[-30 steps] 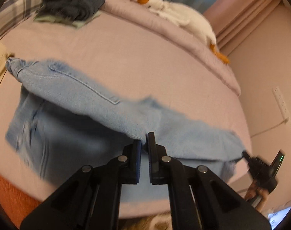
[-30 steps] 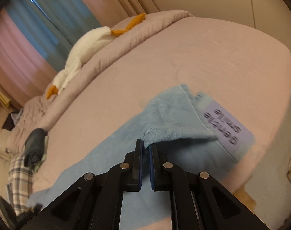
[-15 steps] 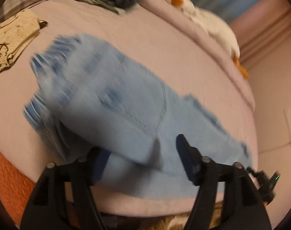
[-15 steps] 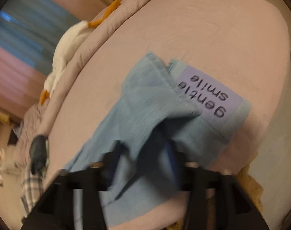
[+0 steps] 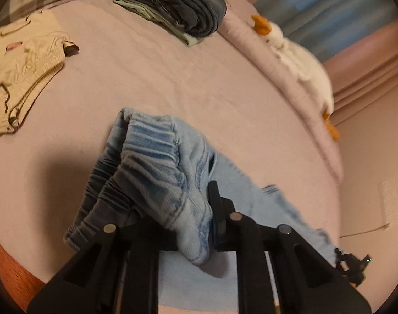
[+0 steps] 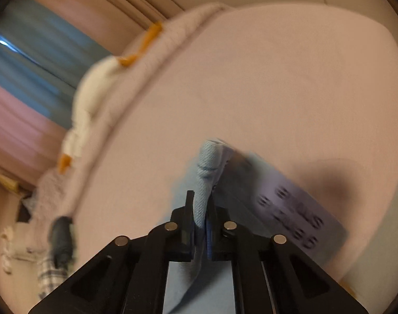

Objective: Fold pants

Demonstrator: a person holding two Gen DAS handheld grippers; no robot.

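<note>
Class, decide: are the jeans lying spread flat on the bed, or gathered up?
Gathered up. The jeans bunch in folds between the left gripper, and the right gripper pinches another fold.

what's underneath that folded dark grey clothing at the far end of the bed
A pale green folded garment lies under the dark grey clothing, its edges poking out at the left and front. Below that is the pink bed cover. How far the green piece reaches under the pile is covered.

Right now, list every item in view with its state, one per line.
Light blue pants: bunched, gripped at both ends.
Left gripper: shut on the waistband.
Right gripper: shut on a fold of denim.
Dark pants: folded, stacked.
Beige garment: lying flat.
Goose plush: lying on the bedding.
</note>
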